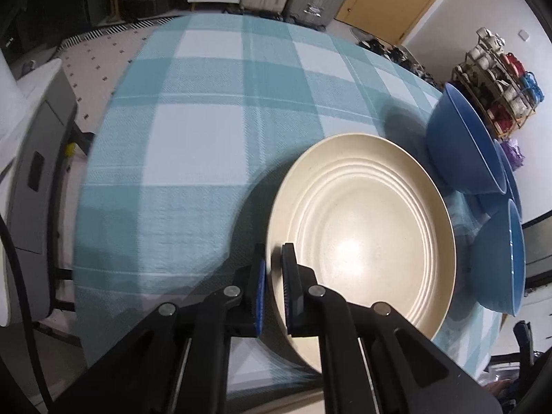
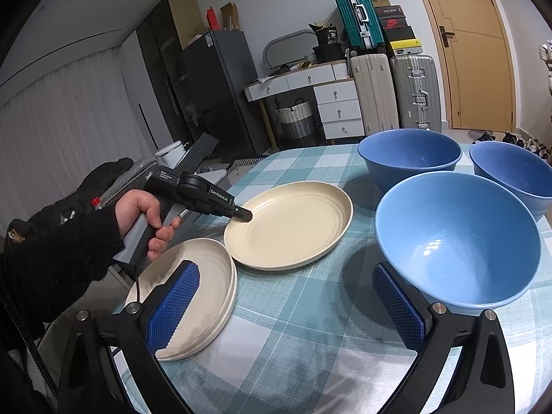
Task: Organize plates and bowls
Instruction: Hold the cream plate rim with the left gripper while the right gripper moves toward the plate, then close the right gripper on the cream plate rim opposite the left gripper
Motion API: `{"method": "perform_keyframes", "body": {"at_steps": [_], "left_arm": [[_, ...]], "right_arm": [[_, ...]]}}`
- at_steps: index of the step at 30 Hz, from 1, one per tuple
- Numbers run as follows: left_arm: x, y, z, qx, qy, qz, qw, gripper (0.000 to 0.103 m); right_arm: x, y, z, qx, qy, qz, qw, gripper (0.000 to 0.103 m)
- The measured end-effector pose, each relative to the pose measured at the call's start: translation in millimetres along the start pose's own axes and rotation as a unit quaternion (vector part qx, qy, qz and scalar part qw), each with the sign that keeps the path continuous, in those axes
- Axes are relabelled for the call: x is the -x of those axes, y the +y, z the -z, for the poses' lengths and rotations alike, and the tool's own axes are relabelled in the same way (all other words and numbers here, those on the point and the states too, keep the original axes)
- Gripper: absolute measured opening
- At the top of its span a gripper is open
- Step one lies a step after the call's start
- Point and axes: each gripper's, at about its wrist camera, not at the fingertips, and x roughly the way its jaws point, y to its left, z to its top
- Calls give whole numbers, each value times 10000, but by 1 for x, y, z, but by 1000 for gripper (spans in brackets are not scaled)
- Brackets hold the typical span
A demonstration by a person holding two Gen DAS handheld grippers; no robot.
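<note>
Left gripper [image 1: 274, 283] clamped on cream plate [image 1: 362, 238] rim, right gripper [image 2: 286, 307] spread wide, three blue bowls [image 2: 455, 238] nearby

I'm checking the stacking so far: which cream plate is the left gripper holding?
The lone cream plate, next to the blue bowls; the left gripper pinches its rim. The other plates sit stacked at the table's edge, untouched.

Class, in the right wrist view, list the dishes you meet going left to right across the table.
Stack of cream plates → single cream plate, gripped at its rim by the left gripper → nearest blue bowl → far-right blue bowl.
</note>
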Motion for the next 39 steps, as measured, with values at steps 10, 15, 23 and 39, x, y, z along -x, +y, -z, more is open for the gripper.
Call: {"method": "perform_keyframes", "body": {"at_steps": [10,15,23,39], "left_arm": [[8,22,2,175,-128,-187,9996,6],[13,34,5,240,-166,-261,9992,7],[22,52,11,316,-164,-353,9987,7],[25,55,14,439,-192,-298,9984,8]], "right_arm": [[-11,-1,-5,-163,192,-81,9997,102],[-21,-1,-31,-98,187,-120,9997,102],[7,16,-83,288,-628,-873,9938,102],[77,21,-171,-774,-1135,-2696,9531,102]]}}
